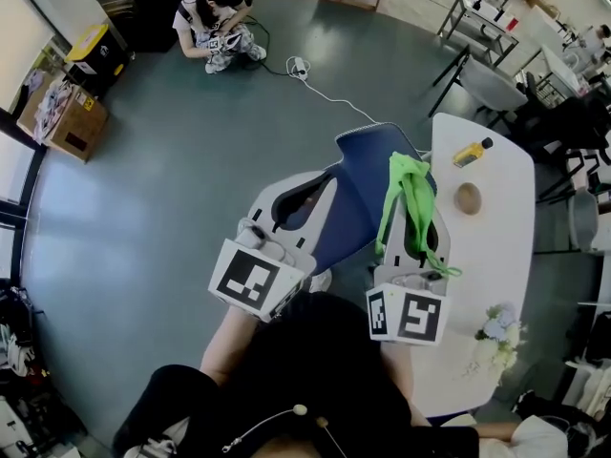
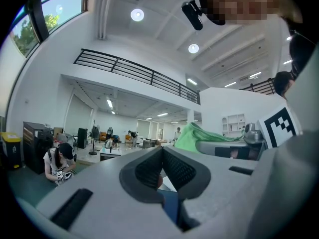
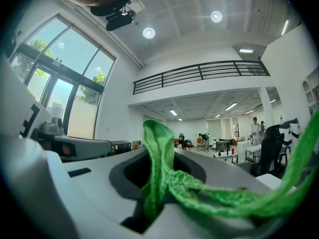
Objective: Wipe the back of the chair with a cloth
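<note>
Right gripper [image 3: 158, 180], its 2 jaws clamped on a green cloth [image 3: 158, 143], holds it at the right edge of the blue chair back [image 1: 368, 189], probably ready to wipe. Left gripper [image 2: 162, 168], jaws together with nothing held, sits at the left edge, perhaps to steady.

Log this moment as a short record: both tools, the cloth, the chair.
left tool: jaws together, nothing held
right tool: shut on bright green knitted cloth
cloth position: hangs by the right edge of the blue padded chair back; contact unclear
surroundings: white table right of the chair, yellow bottle on it
</note>
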{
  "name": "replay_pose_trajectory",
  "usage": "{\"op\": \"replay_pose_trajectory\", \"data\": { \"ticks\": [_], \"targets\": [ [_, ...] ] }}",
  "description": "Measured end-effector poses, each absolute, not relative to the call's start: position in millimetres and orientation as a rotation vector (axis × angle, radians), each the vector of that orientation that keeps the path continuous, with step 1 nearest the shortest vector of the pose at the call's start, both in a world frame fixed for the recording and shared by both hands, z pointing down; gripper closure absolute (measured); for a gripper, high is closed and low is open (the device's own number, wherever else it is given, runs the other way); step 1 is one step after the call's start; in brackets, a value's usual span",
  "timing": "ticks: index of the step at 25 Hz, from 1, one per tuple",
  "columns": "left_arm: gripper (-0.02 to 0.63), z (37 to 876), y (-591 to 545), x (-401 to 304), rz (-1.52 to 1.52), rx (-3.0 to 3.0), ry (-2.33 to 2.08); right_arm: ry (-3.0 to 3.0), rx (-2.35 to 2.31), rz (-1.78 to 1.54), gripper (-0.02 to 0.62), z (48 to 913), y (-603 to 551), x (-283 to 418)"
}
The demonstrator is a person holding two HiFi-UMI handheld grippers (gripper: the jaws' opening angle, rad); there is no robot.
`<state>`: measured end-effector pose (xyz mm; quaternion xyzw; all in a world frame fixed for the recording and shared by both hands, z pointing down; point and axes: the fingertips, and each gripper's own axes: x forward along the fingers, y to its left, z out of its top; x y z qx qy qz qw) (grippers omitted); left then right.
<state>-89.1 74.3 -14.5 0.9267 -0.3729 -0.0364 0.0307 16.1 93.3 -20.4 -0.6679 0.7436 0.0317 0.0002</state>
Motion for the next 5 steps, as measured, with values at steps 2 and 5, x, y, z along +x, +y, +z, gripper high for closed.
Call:
{"op": "replay_pose_trajectory", "data": {
  "ticks": [2, 5],
  "targets": [
    [0.604, -14.7, 74.4, -89.9, -0.116, 2.859, -1.15, 2.341, -2.102, 0.102, 0.554, -19.8, 94.1, 15.6],
    [0.604, -14.6, 75.2, -91.2, -0.118, 2.858, -1.145, 2.343, -2.107, 0.095, 0.554, -18.7, 94.5, 15.1]
  ]
}}
